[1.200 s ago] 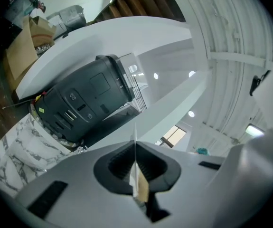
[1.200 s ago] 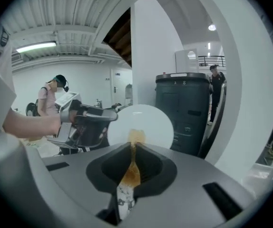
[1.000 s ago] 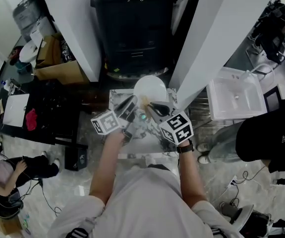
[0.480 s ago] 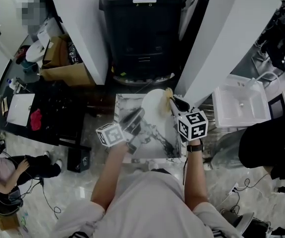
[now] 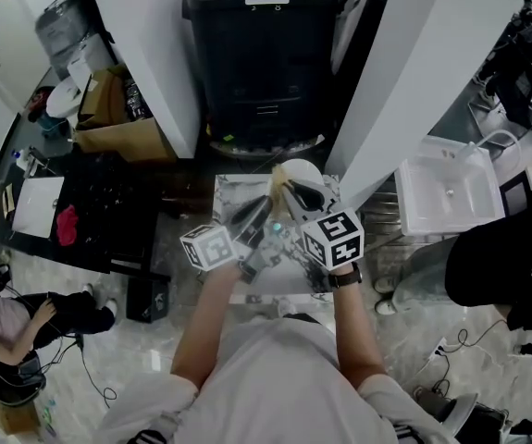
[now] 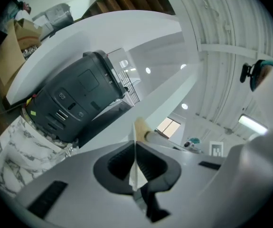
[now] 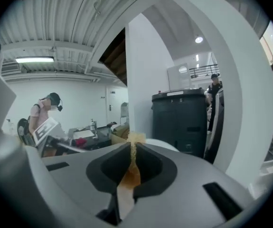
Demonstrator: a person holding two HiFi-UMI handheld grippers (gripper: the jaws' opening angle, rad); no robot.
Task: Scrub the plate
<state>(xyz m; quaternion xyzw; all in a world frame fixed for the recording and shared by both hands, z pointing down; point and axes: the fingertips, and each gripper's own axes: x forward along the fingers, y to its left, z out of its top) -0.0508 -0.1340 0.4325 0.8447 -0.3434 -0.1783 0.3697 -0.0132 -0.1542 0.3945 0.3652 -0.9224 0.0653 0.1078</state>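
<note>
While the left hand-held gripper (image 6: 135,151) stays clamped on the plate (image 5: 307,174) by its rim, holding it just in front of the bin (image 5: 256,54) and above the marbled surface (image 5: 228,192), the right hand-held gripper (image 7: 133,151), pinching a tan sponge (image 7: 136,137), shifts. Half a second ago it sits below the bin's right corner. Now it's below the bin's middle, sponge apparently against the plate. Reads as a return stroke, so scrubbing is mid-cycle. Can't tell how clean the plate is; expect more passes.

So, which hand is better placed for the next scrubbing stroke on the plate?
Right. The right gripper is shut on the tan sponge, close beside the white plate; the left gripper only clamps the plate's edge.
</note>
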